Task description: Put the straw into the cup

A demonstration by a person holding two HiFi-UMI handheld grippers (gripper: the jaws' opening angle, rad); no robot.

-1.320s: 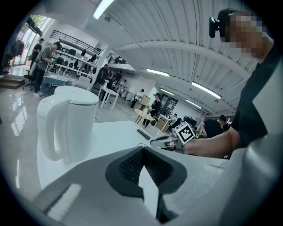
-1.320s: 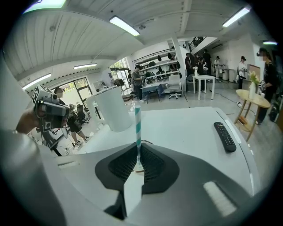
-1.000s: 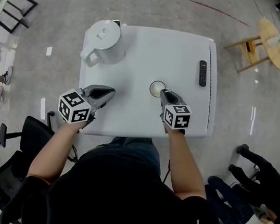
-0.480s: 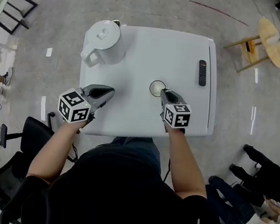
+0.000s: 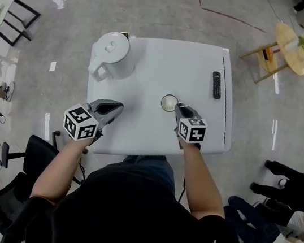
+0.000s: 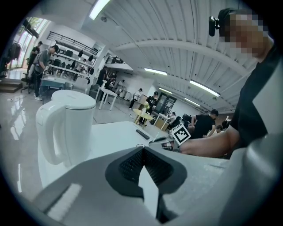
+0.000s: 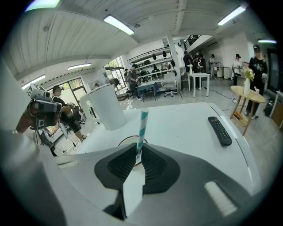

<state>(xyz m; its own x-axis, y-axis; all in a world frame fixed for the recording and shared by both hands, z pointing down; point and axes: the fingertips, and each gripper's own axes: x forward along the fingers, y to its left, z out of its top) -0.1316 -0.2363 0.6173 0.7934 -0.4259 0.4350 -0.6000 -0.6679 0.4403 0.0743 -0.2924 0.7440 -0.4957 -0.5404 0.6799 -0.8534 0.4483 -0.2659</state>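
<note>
Right claw (image 7: 138, 153) is closed on the teal-and-white striped paper straw (image 7: 141, 126), which stands nearly upright between the two jaws, its top well above them. The clear round cup (image 5: 169, 102) is just beyond the jaw tips on the white desk (image 5: 161, 62). In the right gripper view its rim curves behind the straw. The lower end of the straw is hidden by the jaws, so I cannot tell if it is already inside the rim or only beside it.

Compared with one second ago, almost nothing has changed between claw and cup. The whole desk sits a little lower in the head view, but this is the camera moving. The jaw tips stay at the same place, at the right edge of the rim. I judge that the straw is lined up and the insertion is at its last part: to lower it and let go.

Left claw (image 6: 143, 154) has its jaws together with nothing between them. It has stayed over the near left part of the desk, apart from the white lidded jug (image 5: 112, 53). The black remote control (image 5: 216, 85) lies untouched near the right edge.
</note>
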